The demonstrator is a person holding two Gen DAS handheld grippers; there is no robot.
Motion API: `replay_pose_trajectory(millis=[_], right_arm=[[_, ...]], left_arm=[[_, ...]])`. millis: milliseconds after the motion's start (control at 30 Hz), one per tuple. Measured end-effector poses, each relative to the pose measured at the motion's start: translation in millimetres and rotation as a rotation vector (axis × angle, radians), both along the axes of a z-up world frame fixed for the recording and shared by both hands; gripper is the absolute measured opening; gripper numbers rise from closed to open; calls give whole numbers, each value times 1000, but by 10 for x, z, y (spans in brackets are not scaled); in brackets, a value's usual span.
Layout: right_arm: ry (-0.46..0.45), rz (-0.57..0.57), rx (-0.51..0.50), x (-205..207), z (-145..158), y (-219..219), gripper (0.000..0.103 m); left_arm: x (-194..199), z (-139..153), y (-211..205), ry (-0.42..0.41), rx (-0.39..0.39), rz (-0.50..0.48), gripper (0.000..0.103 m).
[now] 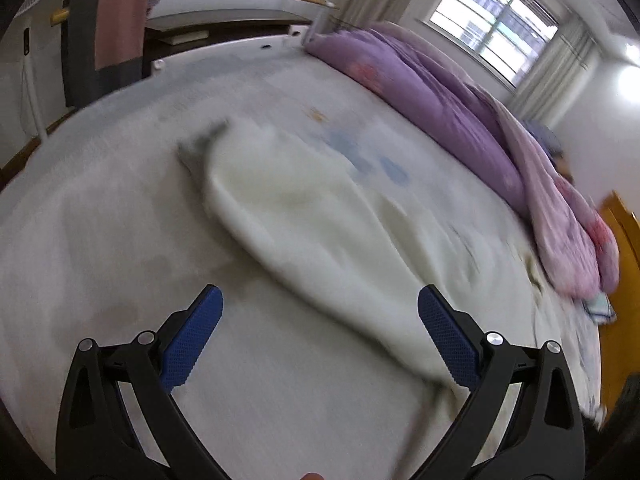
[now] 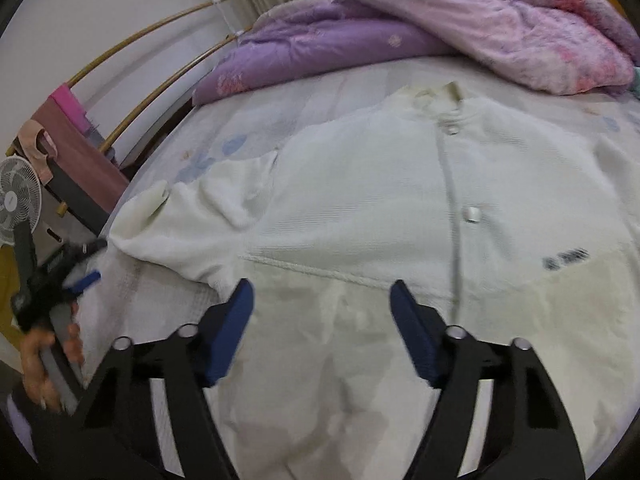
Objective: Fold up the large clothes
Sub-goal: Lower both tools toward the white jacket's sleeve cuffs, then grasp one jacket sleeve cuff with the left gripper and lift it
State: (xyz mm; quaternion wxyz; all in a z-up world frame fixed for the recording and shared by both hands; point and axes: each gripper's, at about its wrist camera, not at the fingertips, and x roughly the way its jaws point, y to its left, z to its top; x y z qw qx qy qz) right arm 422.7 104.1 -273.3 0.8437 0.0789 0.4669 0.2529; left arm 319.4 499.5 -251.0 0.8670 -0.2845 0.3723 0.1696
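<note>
Nearest you, your right gripper (image 2: 322, 300) hangs over the lower front of the white garment (image 2: 360, 208), its blue pads spread apart with nothing pinched between them; whether they touch the cloth below you cannot tell. Your left gripper (image 1: 320, 308) is likewise wide open above the pale bedsheet (image 1: 100, 240), with the garment's sleeve (image 1: 304, 232) running diagonally under its right finger, not gripped.

Only the right wrist view shows the garment whole: spread flat on the bed, front up, buttons (image 2: 472, 214) down the middle, collar (image 2: 436, 94) toward the far side, a small dark print (image 2: 566, 258) on the chest. It also catches your left hand (image 2: 48, 356) holding the other gripper at the bed's left edge, and a white fan (image 2: 18, 204) beyond it. The left wrist view, heavily blurred, shows only the sleeve and its greyish cuff (image 1: 200, 144).

Farther off in both views, a purple and pink quilt (image 2: 440, 36) lies bunched along the far side of the bed. Clothes hang over a rail (image 1: 116, 16) beyond, and a window (image 1: 496, 28) sits behind the quilt.
</note>
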Motion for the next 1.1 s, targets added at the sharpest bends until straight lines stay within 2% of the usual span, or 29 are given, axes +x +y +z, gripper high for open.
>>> replay_pose_trajectory(millis=[67,100,200,467,567,733,800,867,900,933,967,1033,1100], right_arm=[[20,23,-1,99,-86,142,64],[18,30,-8,123,-115,193,64],[18,54,-18,216,-184,352,64],[45,70,-13,422,-290,568,64],[45,70,-16,486,-308,602,64],[46,65,-20,586,-315,681,64],[47,65,-23,590,-318,712,64],[53,70,-21,602,-326,735,64],[56,71,-21,607,-333,750,65],[57,73,-21,609,-338,766,65],[57,74,-19,599,-340,771,65],[61,79,-20,599,-349,801,64],[62,84,-21,597,-356,831,65]], left_arm=[[149,-60,389,-5,-78,35,98],[204,-89,605,0,-109,87,98],[352,-114,980,-32,-171,123,98],[641,-325,1487,-6,-296,164,96],[683,-352,1502,-8,-308,136,82],[720,-355,1531,-14,-315,117,70],[705,-330,1548,-27,-331,119,70],[702,-278,1527,10,-320,121,70],[681,-226,1507,11,-285,127,70],[639,-138,1481,5,-219,150,70],[622,-101,1474,-8,-205,145,70],[645,-80,1473,-25,-224,117,70],[709,-130,1476,0,-237,96,70]])
